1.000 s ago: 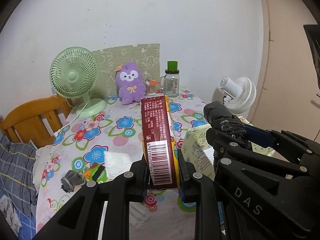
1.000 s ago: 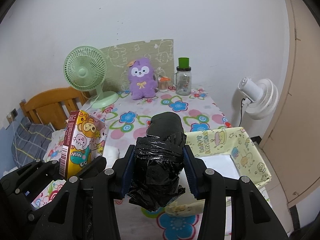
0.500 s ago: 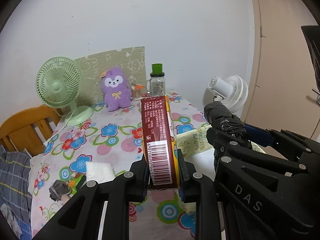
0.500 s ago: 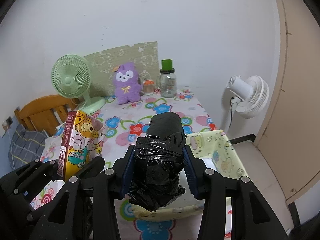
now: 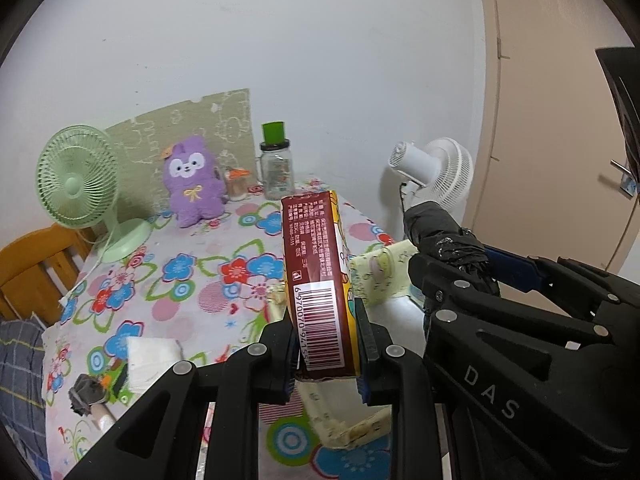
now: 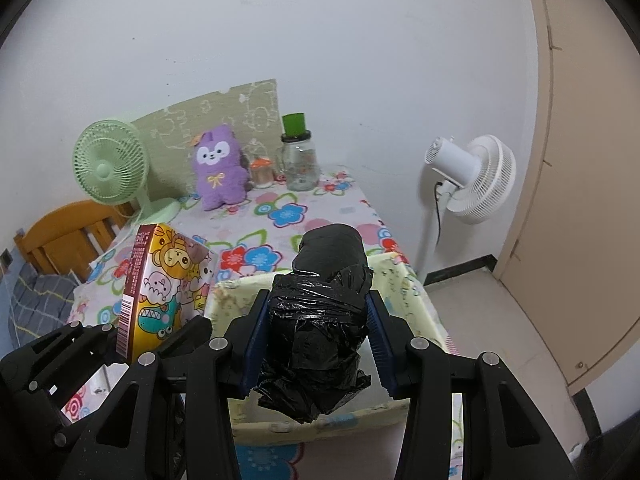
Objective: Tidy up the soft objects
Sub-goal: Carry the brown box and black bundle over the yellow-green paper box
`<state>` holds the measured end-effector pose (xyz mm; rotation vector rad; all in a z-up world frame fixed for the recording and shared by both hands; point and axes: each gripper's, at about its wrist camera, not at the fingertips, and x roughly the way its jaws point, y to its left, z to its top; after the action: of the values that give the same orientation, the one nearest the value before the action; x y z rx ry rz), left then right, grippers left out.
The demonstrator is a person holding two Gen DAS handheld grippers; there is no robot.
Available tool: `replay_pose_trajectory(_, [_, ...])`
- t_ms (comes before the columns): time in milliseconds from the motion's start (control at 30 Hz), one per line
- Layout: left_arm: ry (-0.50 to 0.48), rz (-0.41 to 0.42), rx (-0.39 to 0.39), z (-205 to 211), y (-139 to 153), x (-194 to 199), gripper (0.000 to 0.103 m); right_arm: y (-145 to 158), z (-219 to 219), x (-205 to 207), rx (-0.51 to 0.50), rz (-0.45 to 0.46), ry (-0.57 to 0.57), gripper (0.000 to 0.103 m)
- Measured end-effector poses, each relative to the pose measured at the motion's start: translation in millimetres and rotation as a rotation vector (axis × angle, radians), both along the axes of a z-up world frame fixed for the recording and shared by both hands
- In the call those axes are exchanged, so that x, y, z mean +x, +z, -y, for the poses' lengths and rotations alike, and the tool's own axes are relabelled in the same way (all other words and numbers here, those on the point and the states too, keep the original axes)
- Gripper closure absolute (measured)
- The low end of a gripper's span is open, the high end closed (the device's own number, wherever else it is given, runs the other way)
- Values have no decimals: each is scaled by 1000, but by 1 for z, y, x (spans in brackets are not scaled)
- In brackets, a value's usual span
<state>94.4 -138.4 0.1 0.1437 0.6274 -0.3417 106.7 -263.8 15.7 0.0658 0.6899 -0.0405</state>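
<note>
The left gripper has its jaws clamped narrow on the lower end of a tissue pack, which stands upright between them with its barcoded brown edge toward the camera; from the right wrist view the same pack shows its cartoon-printed face. The right gripper holds a black plastic roll of crinkled bag film between its blue pads, the jaws set at a middling width and pressing both sides, the roll's far end poking out past the fingertips. Directly under and beyond both sets of jaws sits a pale yellow fabric bin on the flowered worktop; the grippers cover much of its inside and near wall. Left of the left jaws lie a white folded cloth and a small grey thing too small to make out. Farther off, near the wall, stand a green fan, a purple plush toy, a small orange-lidded jar and a glass bottle with a green cap. A white fan stands on the floor to the right, beyond the worktop.
</note>
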Motion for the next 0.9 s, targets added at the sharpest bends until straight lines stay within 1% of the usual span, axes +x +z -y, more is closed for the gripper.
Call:
replay_pose_trajectory(267, [-44, -40, 9, 22, -15, 10, 81, -10, 20, 6, 0, -18, -33, 53])
replay_pose_trajectory(700, [-73, -125, 23, 44, -42, 28, 79, -35, 37, 22, 3, -77, -57, 53])
replay_pose_trajectory(733, [-76, -135, 28, 45, -45, 29, 78, -37, 38, 23, 3, -81, -58, 53])
replay_pose_trajectory(767, [-78, -140, 29, 47, -46, 30, 73, -39, 38, 24, 3, -85, -59, 53])
replay_pose_trajectory(833, [-80, -142, 34, 49, -49, 31, 68, -43, 39, 26, 3, -95, -61, 53])
replay_pose_trajectory(867, [-80, -142, 35, 50, -50, 31, 63, -44, 40, 26, 4, -97, -61, 53])
replay_pose_trajectory(900, [-80, -144, 36, 50, -51, 32, 60, -46, 40, 27, 2, -102, -61, 53])
